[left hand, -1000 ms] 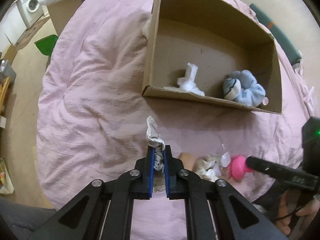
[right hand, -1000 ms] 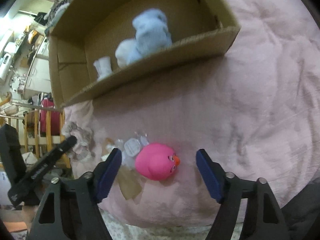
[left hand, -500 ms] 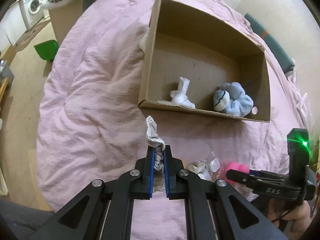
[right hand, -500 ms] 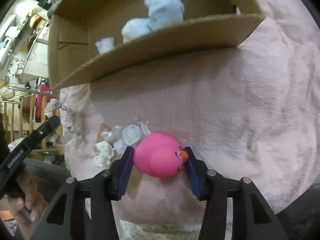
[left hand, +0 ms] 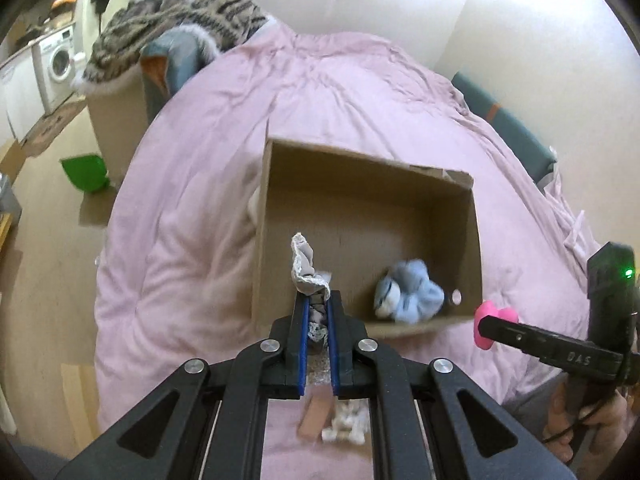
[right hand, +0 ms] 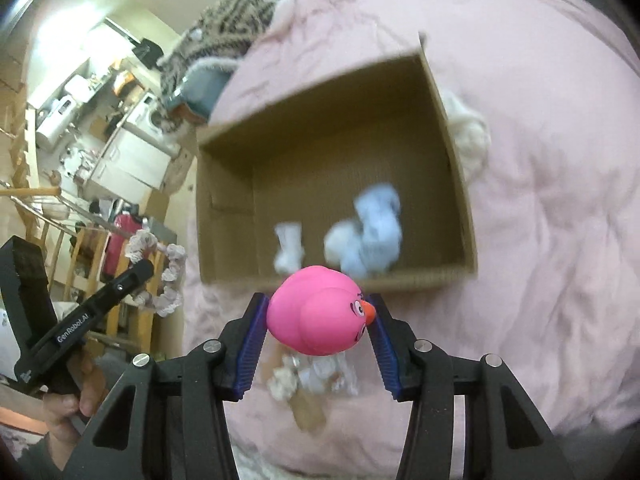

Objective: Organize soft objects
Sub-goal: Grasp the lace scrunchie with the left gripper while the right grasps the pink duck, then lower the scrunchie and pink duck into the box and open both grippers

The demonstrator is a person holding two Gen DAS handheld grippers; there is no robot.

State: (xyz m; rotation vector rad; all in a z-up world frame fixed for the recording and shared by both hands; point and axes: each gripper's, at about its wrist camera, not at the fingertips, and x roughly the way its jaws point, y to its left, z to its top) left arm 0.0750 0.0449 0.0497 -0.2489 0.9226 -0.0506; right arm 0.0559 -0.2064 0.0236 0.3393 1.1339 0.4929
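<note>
- Left gripper [left hand: 318, 312] was pinching the grey lace scrunchie [left hand: 307, 270], held up in front of the near wall of the cardboard box [left hand: 362, 182].
- Right gripper [right hand: 318, 322] was clamped on the pink rubber duck [right hand: 320, 312], held above the pink bedspread [right hand: 540, 220] just short of the box.
- Small wrapped white items [right hand: 310, 378] lay on the bedspread below the duck.
- Inside the box: blue fluffy scrunchie [left hand: 412, 298] and a white cloth piece [right hand: 289, 246].

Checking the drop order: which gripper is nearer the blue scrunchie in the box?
Probably right. The right gripper, holding the duck, is just short of the scrunchie; the left gripper sits left of it.
</note>
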